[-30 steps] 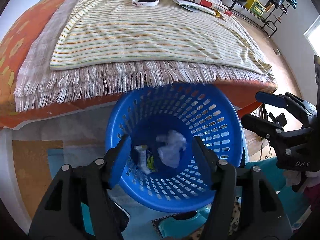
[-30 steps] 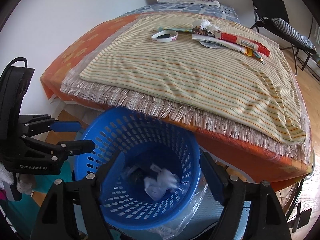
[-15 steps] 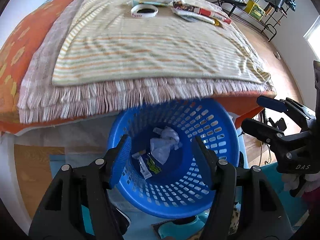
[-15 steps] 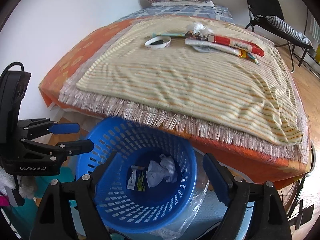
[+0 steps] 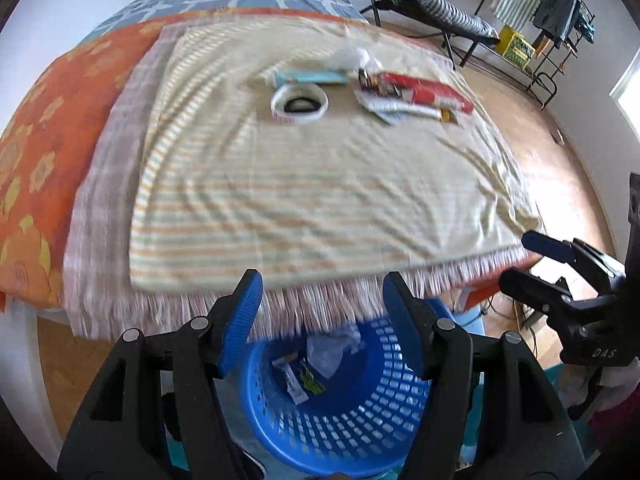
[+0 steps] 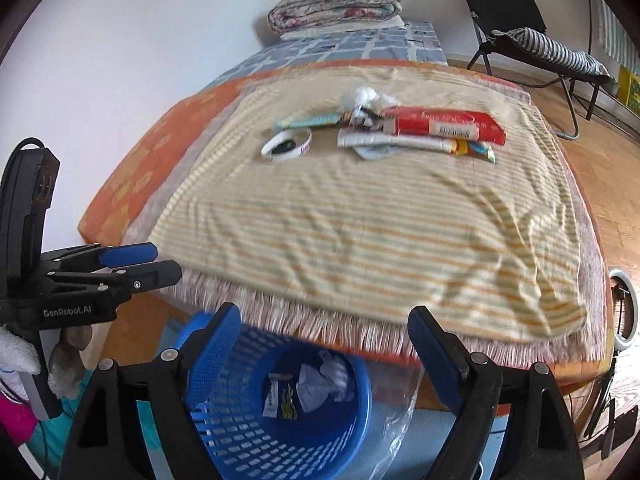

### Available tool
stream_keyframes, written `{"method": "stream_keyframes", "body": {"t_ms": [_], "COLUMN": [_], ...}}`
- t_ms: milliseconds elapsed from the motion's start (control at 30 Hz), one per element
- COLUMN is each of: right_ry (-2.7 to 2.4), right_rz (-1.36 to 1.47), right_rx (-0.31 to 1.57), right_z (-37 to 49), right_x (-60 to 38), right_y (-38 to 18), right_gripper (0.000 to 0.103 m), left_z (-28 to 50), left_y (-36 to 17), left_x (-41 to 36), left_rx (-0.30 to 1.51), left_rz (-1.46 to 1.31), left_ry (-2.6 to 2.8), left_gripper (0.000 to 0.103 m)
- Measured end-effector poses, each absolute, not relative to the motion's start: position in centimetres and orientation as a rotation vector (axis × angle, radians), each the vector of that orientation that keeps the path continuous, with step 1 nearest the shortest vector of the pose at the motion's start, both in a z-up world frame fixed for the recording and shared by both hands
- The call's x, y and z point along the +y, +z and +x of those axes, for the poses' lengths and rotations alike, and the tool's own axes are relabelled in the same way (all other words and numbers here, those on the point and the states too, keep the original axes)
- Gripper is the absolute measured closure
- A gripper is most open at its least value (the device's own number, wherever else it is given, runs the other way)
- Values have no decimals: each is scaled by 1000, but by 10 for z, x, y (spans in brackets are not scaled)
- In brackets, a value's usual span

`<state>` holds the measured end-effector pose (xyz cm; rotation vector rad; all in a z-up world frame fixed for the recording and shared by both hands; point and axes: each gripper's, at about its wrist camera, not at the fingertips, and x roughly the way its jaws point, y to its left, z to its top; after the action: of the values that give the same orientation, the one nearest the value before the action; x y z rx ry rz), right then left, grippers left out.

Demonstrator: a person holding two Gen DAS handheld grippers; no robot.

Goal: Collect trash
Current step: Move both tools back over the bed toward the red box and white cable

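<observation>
A blue mesh basket (image 5: 360, 420) (image 6: 240, 440) stands on the floor against the bed's near edge. It holds crumpled white paper (image 5: 332, 350) (image 6: 320, 380) and small wrappers (image 5: 298, 380) (image 6: 280, 398). Far back on the striped blanket lie a white tape ring (image 5: 299, 104) (image 6: 286, 145), a red box (image 5: 424, 92) (image 6: 444, 124), a teal wrapper (image 5: 308, 77), a white tube (image 6: 396, 142) and a white tissue wad (image 5: 352, 56) (image 6: 366, 96). My left gripper (image 5: 322, 284) (image 6: 164, 262) and right gripper (image 6: 324, 314) (image 5: 520, 260) hover open and empty over the basket's far rim and the blanket fringe.
A folded quilt (image 6: 336, 4) sits at the bed's head. A black folding chair (image 6: 520, 28) and a clothes rack (image 5: 560, 20) stand on the wooden floor to the right. Clear plastic (image 6: 400, 420) lies beside the basket. A ring light (image 6: 622, 312) stands by the bed's right corner.
Both grippers have risen and swung up from the basket toward the bed, so the basket sits lower in both views. The right jaws have spread slightly wider.
</observation>
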<state>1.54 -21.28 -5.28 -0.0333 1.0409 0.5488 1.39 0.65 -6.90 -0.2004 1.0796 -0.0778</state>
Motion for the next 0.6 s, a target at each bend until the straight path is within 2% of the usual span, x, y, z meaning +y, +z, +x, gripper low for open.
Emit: {"method": "stream_keyframes", "body": {"t_ms": [267,600], "right_ry": [539,396], "right_rz": [-27,44], "right_rx": [1010,995], "right_z": [51,135], "right_x": [-209,-241], "right_y": [-39,-36], "right_gripper": [16,16], "left_z": [49,101], "left_y": [-58,-63], "left_x": [18,24], "left_rx": [1053,1063], "left_rz": [-210,-220], "left_ry": [-59,-47], "left_gripper": [39,39]}}
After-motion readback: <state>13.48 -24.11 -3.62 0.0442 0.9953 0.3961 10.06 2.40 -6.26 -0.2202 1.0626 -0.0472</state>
